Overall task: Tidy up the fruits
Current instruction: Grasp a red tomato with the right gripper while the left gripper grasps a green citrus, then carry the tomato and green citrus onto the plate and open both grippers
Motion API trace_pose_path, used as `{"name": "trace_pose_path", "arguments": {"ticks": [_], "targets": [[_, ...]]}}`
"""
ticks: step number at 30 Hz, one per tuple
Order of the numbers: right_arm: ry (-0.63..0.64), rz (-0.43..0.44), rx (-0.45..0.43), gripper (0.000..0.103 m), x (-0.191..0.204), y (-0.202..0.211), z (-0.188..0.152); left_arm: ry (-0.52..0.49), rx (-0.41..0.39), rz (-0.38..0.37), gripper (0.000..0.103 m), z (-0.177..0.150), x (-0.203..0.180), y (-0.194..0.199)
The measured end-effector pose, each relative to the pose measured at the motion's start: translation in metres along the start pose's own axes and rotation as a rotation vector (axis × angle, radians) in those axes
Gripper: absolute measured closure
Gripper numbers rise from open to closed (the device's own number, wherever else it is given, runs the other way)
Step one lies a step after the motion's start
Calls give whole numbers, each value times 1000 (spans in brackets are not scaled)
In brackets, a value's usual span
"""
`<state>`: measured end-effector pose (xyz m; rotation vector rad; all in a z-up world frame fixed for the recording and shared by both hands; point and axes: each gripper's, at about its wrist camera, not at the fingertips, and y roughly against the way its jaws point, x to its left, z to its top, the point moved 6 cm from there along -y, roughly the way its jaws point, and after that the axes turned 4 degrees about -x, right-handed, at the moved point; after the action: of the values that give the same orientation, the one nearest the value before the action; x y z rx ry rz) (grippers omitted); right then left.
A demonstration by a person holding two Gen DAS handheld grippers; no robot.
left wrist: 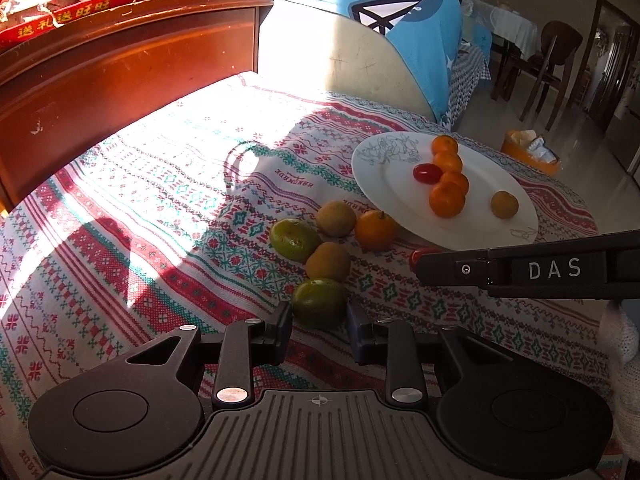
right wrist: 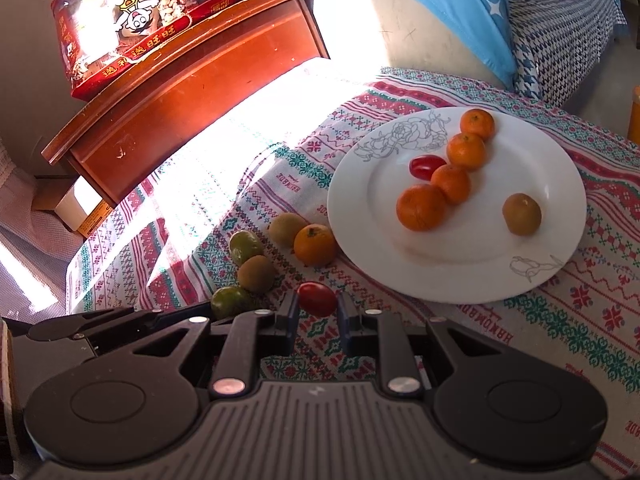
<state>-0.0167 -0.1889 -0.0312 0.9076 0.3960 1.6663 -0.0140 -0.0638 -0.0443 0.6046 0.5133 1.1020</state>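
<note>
Fruits are lying partly sorted on a patterned cloth covering the tabletop.

From the left wrist view, the left gripper (left wrist: 320, 316) is closing its jaws on a green citrus fruit (left wrist: 319, 302), the pads pressing its two sides, so this piece is probably heading for the plate next. Beyond it, a brownish fruit (left wrist: 329, 261), a second green citrus (left wrist: 295, 239), another brownish fruit (left wrist: 336, 218) and an orange mandarin (left wrist: 375, 229) are sitting in a loose cluster just beside the near rim of the white plate (left wrist: 372, 184). On the plate, four mandarins are forming a row, seemingly grouped by kind, with a cherry tomato (left wrist: 427, 172) touching that row and one brownish fruit sitting apart. The right gripper's arm is crossing in from the right edge.

From the right wrist view, the right gripper (right wrist: 317, 316) is holding its jaws nearly closed around a red cherry tomato (right wrist: 317, 299), gripping it near the plate's (right wrist: 352, 208) front rim. It is likely bound for the tomato already on the plate.
</note>
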Motion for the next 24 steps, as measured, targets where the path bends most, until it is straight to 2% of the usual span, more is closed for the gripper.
{"name": "trace_pose_path", "arguments": {"ticks": [6, 12, 19, 24], "targets": [[-4, 3, -7, 83, 0, 2, 2, -8, -5, 2, 75, -1, -2, -5], [-31, 16, -62, 83, -5, 17, 21, -10, -46, -7, 75, 6, -5, 5], [-76, 10, -155, 83, -26, 39, 63, 8, -104, -43, 75, 37, -13, 18], [-147, -23, -179, 83, -55, 38, 80, 18, -131, -48, 75, 64, -23, 12]]}}
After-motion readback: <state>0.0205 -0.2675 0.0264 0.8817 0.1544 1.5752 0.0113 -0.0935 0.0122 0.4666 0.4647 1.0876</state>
